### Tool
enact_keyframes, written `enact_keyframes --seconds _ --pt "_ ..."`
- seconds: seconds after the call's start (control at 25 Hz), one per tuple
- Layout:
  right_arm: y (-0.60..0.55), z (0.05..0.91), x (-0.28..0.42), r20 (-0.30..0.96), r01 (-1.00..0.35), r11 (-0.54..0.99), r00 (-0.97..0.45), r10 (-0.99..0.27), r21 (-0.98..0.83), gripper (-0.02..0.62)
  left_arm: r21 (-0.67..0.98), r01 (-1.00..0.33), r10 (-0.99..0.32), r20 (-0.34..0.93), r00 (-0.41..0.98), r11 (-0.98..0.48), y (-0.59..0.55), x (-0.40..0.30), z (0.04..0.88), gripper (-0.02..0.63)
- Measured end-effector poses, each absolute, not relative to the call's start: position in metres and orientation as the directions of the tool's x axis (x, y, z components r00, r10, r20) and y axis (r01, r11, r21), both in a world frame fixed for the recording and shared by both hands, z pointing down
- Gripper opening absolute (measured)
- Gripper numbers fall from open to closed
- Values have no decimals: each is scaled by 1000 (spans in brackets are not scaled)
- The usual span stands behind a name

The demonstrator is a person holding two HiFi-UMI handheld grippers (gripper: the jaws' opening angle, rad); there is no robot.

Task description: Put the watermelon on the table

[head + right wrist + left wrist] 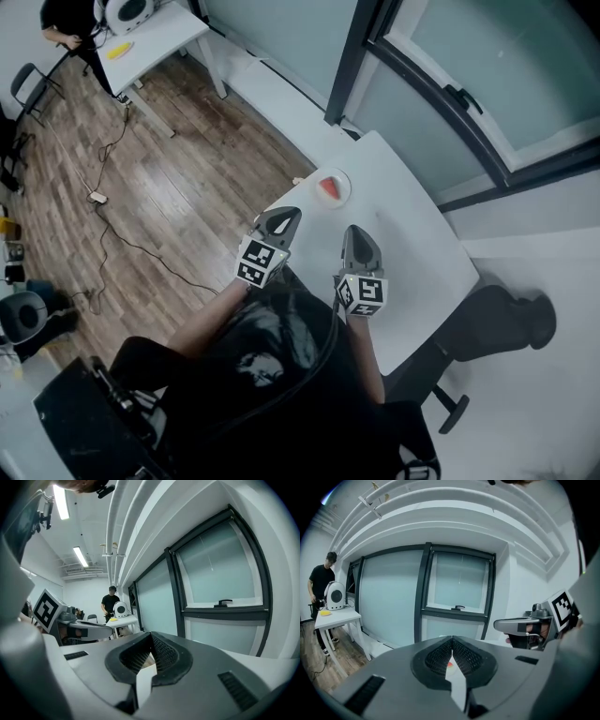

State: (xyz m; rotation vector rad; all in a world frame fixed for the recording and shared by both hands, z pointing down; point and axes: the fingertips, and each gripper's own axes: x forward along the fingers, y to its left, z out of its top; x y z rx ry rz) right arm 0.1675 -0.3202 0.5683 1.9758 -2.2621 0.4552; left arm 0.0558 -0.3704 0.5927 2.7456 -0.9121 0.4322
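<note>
A red watermelon slice (329,187) lies on a small white plate (341,175) at the far left corner of the white table (412,234). Both grippers hover above the table's near side, short of the plate. My left gripper (286,215) is shut with nothing in it; in the left gripper view its tips (452,640) meet, and a sliver of the red slice (449,664) shows in the gap below them. To its right, my right gripper (357,231) is also shut and empty, its pads closed tip to tip (151,634).
A glass wall with dark frames (441,84) runs behind the table. A black chair (497,323) stands at the table's right. Cables (122,234) trail over the wood floor. Far off, a person (70,23) stands by another white table (155,37).
</note>
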Motion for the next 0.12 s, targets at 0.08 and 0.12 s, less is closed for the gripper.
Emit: enact_keyframes --seconds 0.08,0.12 --pt "-319 568 164 271 -981 118 -157 -950 -152 11 111 -607 -544 340 767 -787 -369 54 591 6" --pt "-319 568 162 271 -981 122 -159 -949 -151 11 111 -604 -541 340 769 -789 -368 53 590 6"
